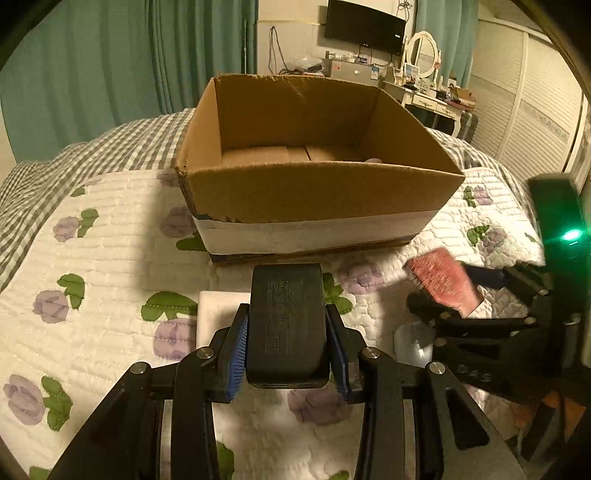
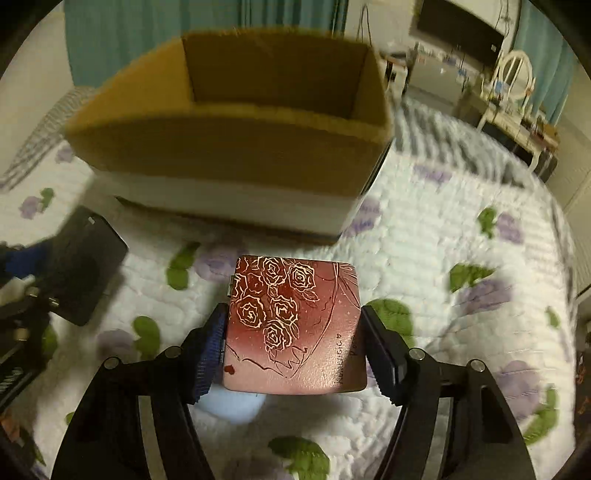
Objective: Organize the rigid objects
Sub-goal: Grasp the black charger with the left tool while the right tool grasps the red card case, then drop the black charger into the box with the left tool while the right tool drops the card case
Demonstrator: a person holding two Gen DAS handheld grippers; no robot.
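- In the left wrist view, the left gripper (image 1: 288, 332) fills the bottom centre of the frame, its arms rising from the lower edge and converging; its blue-padded fingers (image 1: 236, 350) pinch a black adapter block (image 1: 287, 325) by its two sides, the block pointing up the frame toward the box.
- Just left of and partly under that block lies a flat white object (image 1: 219, 314) on the floral quilt (image 1: 92, 295).
- At the right edge of the same view, the right gripper (image 1: 454, 299) reaches in from the lower right, angled toward the upper left, carrying a red case (image 1: 441, 282); it is blurred here.
- In the right wrist view, the right gripper (image 2: 295, 332) rises from the bottom centre, and its fingers (image 2: 210, 350) clamp the red case (image 2: 293, 325), which bears a line-drawn rose pattern, by its left and right edges, held flat above the quilt (image 2: 461, 240).
- A pale blue rounded thing (image 2: 232, 406) sits below the case, too blurred to identify.
- At the left middle of this view, the left gripper (image 2: 55, 266) shows with the black adapter block (image 2: 83, 269).
- Beyond both grippers, the open cardboard box (image 1: 317, 192) stands upright on the quilt in the upper centre, a white band around its lower wall; in the right wrist view the box (image 2: 229, 155) is blurred.
- Farthest back: teal curtains (image 1: 110, 62) at upper left, a wall-mounted screen (image 1: 364, 26) and a dressing table (image 1: 432, 96) at upper right.
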